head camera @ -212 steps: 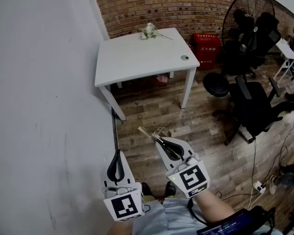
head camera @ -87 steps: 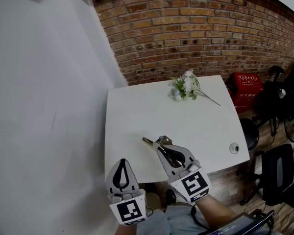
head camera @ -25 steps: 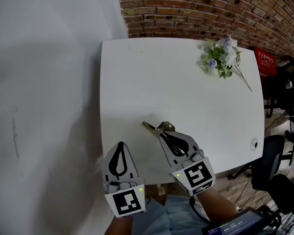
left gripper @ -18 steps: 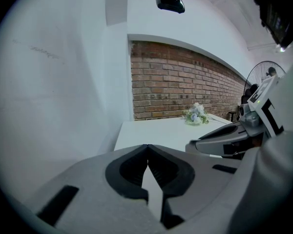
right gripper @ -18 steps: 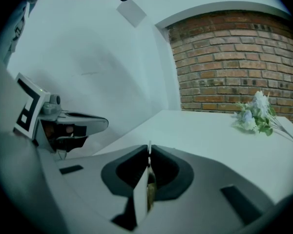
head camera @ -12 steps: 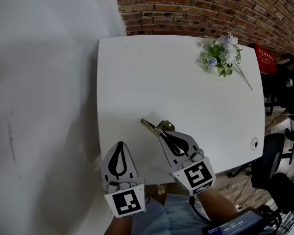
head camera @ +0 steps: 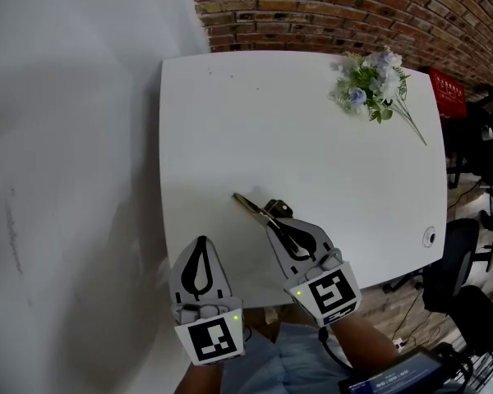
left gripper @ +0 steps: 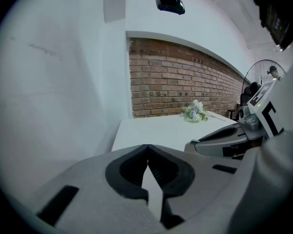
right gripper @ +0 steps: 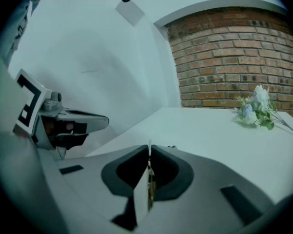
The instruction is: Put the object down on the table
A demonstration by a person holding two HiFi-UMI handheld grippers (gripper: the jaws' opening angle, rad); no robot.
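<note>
My right gripper is shut on a thin brass-coloured tool, which sticks out up-left past the jaw tips over the near part of the white table. In the right gripper view the tool shows edge-on between the shut jaws of this gripper. My left gripper hangs shut and empty at the table's near left edge; in its own view that gripper has nothing between the pads. Whether the tool touches the tabletop is not visible.
A bunch of artificial flowers lies at the table's far right corner. A cable hole sits near the right front corner. A white wall runs along the left, a brick wall behind. A red box and black chairs stand to the right.
Over several seconds the view has closed in from across the room to above the table. In the last second the tool's tip has crept slightly farther over the tabletop; both grippers stay shut.
</note>
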